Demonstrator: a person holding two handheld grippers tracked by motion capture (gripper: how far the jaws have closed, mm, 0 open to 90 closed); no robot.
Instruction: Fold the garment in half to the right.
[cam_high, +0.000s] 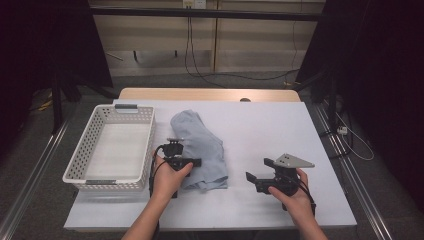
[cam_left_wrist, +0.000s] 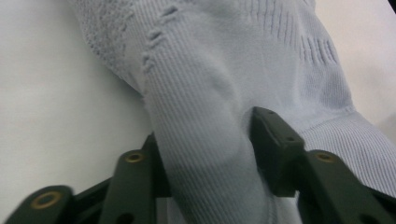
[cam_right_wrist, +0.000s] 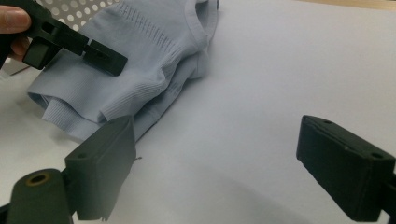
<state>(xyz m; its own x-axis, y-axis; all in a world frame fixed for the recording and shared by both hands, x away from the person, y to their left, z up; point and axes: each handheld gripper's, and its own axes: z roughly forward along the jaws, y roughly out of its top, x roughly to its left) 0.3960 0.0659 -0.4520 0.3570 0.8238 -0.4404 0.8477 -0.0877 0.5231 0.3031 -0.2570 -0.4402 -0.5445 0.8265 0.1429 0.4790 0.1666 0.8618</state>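
Note:
A light blue knitted garment (cam_high: 200, 145) lies crumpled on the white table top (cam_high: 270, 125), just right of the basket. My left gripper (cam_high: 187, 159) sits at the garment's left edge. In the left gripper view a raised fold of the ribbed fabric (cam_left_wrist: 205, 116) fills the gap of this gripper (cam_left_wrist: 208, 149), and both jaws press against it. My right gripper (cam_high: 257, 169) is held low over bare table to the right of the garment, apart from it. Its jaws stand wide open with nothing between them (cam_right_wrist: 215, 163). The right gripper view also takes in the garment (cam_right_wrist: 140, 51) and the left gripper (cam_right_wrist: 100, 56) on it.
A white perforated plastic basket (cam_high: 90, 145) stands at the table's left side with nothing visible inside; its wall (cam_right_wrist: 74, 9) shows behind the garment. The table's wooden far edge (cam_high: 210, 93) runs along the back. Cables trail on the floor beyond.

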